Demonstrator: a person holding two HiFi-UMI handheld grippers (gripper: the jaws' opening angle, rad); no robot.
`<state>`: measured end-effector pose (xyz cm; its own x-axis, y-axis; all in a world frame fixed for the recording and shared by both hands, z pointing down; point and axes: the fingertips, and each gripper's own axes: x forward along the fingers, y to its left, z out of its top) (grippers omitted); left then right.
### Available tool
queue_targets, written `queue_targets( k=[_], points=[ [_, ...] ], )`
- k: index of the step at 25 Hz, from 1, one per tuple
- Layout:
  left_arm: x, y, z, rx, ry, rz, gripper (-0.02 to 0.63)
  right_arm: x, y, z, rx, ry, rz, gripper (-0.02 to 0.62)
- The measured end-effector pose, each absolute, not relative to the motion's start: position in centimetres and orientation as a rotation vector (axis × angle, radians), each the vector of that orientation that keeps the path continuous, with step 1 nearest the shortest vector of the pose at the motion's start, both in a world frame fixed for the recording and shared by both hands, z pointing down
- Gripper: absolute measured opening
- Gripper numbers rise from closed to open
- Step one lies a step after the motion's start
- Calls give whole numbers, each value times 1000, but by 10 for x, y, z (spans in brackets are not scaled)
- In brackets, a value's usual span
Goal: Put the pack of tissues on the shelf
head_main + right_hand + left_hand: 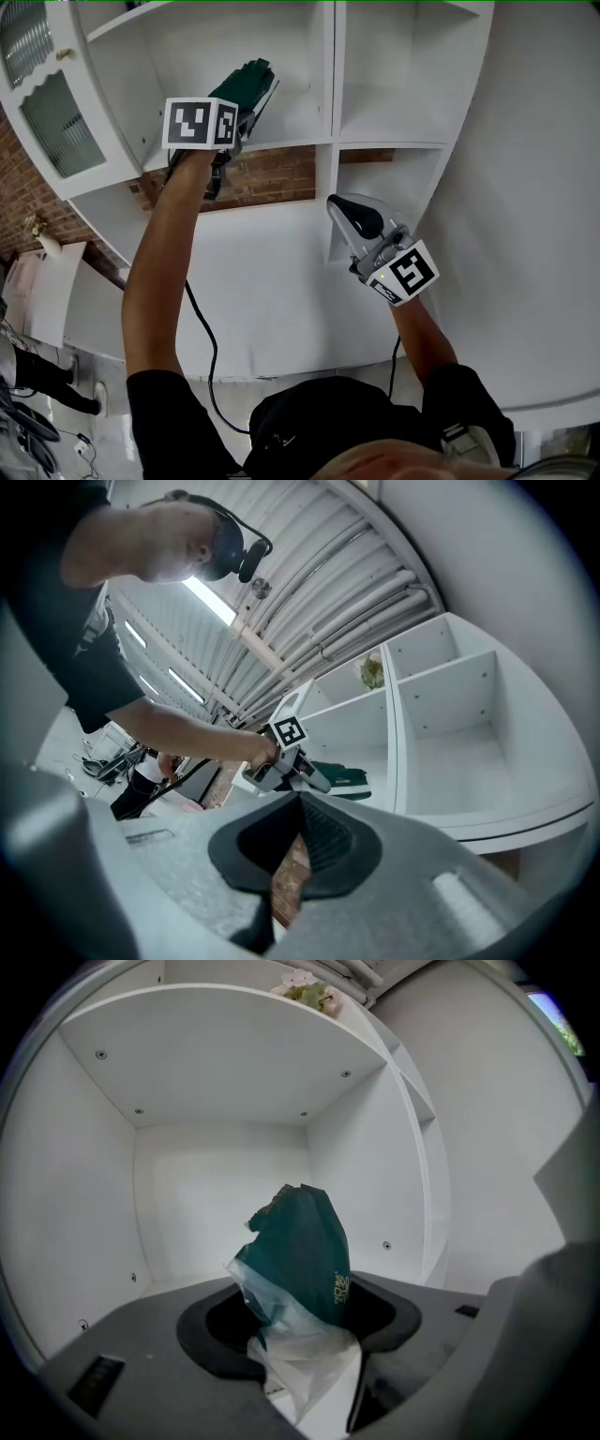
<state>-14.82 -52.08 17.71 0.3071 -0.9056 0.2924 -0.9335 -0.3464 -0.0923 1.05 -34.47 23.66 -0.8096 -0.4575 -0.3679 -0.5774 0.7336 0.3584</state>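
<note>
My left gripper (246, 111) is raised into the upper left compartment of the white shelf (281, 128) and is shut on the pack of tissues (246, 80). The pack is dark green with a clear plastic end. In the left gripper view the pack of tissues (305, 1251) stands up from between the jaws of the left gripper (300, 1335), in front of the compartment's back wall (220, 1194). I cannot tell whether it touches the shelf board. My right gripper (354, 217) hangs lower at the right, shut and holding nothing. The right gripper view shows the left gripper (286, 761) and the pack (342, 778) past the right gripper (298, 803).
A bare compartment (394, 103) lies to the right of the divider. Red brick (272, 178) shows below the shelf board. A glass-fronted cabinet door (52, 103) stands open at the far left. A small plant (305, 988) sits on top of the shelf unit. A black cable (202, 337) hangs from the left arm.
</note>
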Motion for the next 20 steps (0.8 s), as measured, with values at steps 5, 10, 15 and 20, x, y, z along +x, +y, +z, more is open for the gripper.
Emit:
queue_targets(
  k=[5, 10, 15, 20],
  points=[
    [-150, -530, 184, 2430, -1719, 482, 262, 11, -346, 236, -819, 2684, 686, 2],
    [-145, -534, 187, 2454, -1680, 453, 288, 12, -352, 241, -830, 2687, 673, 2],
    [-147, -534, 176, 2496, -1712, 338, 346, 12, -355, 242, -840, 2686, 666, 2],
    [-147, -527, 166, 2576, -1724, 229, 415, 10, -358, 243, -842, 2685, 662, 2]
  ],
)
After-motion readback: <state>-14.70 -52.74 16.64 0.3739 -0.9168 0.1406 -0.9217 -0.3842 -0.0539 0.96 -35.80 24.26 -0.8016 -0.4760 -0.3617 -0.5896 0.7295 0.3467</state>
